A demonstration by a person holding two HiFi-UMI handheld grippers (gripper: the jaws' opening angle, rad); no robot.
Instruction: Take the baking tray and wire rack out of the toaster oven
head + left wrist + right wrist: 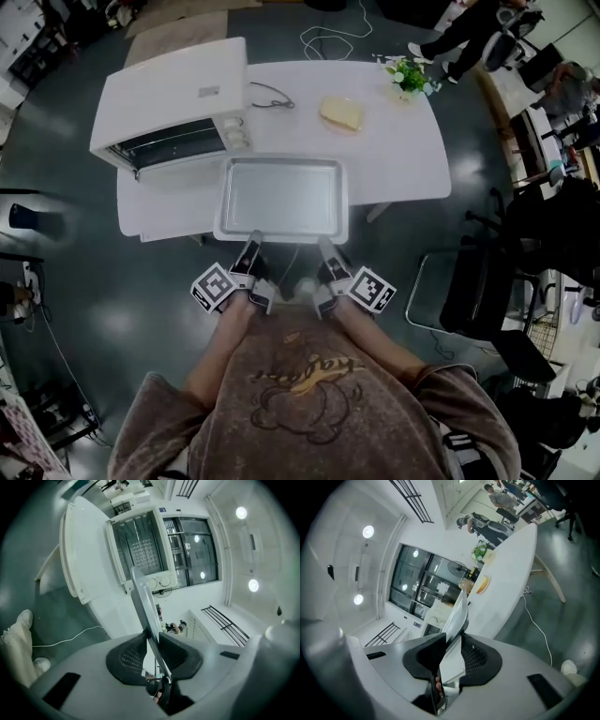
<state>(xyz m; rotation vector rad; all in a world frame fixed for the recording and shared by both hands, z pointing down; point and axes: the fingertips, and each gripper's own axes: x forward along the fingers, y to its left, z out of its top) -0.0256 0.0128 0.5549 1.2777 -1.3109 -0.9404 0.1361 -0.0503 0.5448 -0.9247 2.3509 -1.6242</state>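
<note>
Holding the tray (pixel 279 195) by its near rim, my left gripper (pixel 253 240) and right gripper (pixel 324 246) each pinching it, tray overhanging the table (pixel 398 150) edge, oven (pixel 169 94) beside it.

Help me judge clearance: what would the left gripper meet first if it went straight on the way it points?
The left gripper is shut on the near rim of the baking tray. Pushed straight on, it would probably meet the knob end of the toaster oven first, though depth is unclear.
</note>
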